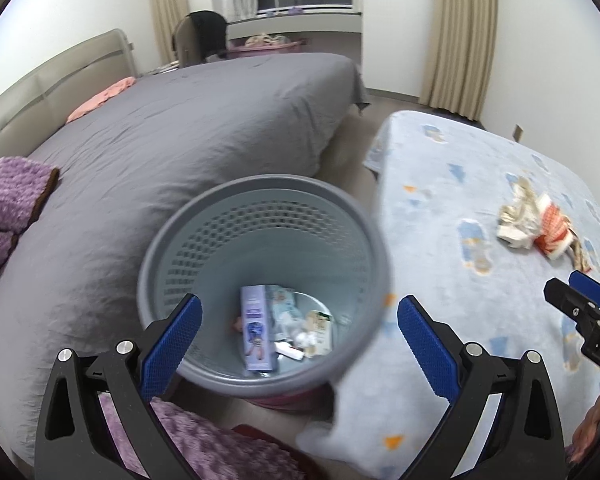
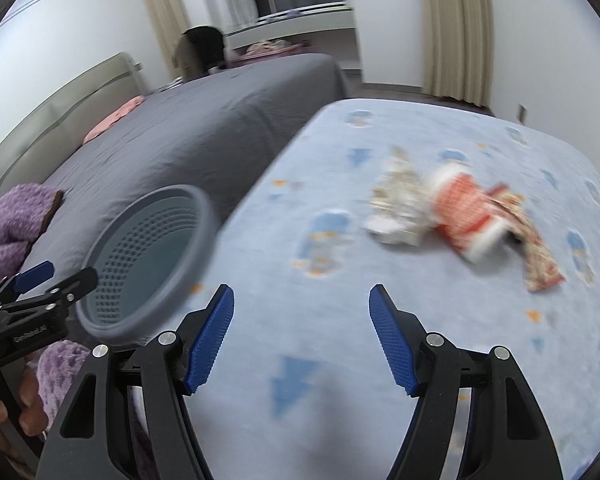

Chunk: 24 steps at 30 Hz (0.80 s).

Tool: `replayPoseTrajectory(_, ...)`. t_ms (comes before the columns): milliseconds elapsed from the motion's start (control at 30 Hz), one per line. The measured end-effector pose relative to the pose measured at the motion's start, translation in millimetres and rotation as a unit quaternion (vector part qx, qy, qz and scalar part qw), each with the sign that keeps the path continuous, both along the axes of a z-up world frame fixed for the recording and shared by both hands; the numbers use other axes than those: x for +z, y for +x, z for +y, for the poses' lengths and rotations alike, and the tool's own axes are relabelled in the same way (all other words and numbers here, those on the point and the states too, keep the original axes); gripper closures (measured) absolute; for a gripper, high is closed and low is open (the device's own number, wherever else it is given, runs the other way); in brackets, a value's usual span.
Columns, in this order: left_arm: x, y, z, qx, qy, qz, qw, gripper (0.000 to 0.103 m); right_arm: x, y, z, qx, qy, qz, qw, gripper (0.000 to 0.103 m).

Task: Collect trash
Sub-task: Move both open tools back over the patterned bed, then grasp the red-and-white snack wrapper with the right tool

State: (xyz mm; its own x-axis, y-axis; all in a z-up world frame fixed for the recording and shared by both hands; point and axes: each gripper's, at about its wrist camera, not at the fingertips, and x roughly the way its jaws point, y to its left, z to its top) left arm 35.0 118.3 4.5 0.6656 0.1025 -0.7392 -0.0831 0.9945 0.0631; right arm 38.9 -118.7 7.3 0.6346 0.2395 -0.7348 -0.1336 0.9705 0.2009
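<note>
A grey perforated trash bin (image 1: 204, 236) stands on the floor between the bed and a low table. It holds a purple box (image 1: 256, 328) and other scraps. My left gripper (image 1: 300, 312) is open and empty, just above the bin's mouth. On the light blue patterned tablecloth (image 2: 300, 360) lie crumpled wrappers: a beige one (image 2: 396, 196), an orange-and-white one (image 2: 464, 216) and a patterned strip (image 2: 540, 264). They also show in the left wrist view (image 1: 536, 220). My right gripper (image 2: 302, 304) is open and empty over the cloth, short of the wrappers. The bin shows in the right wrist view (image 2: 192, 236).
A large bed with a grey cover (image 1: 188, 128) fills the left. A purple knitted blanket (image 1: 8, 200) lies at its near corner. A pink pillow (image 1: 100, 98) lies by the headboard. Curtains (image 1: 460, 32) and a window desk stand at the back.
</note>
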Motion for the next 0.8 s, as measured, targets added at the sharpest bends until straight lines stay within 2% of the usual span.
replayPoseTrajectory(467,-9.4,6.4,-87.9,-0.059,0.008,0.017,0.9981,0.007,-20.0,-9.5,-133.6,-0.092,-0.027,0.008,0.995,0.036)
replayPoseTrajectory(800,-18.9,16.4,-130.2,-0.084,0.025,0.028,0.9958,0.007,-33.7,32.3,-168.0,-0.082,-0.052,0.009,0.995,0.036)
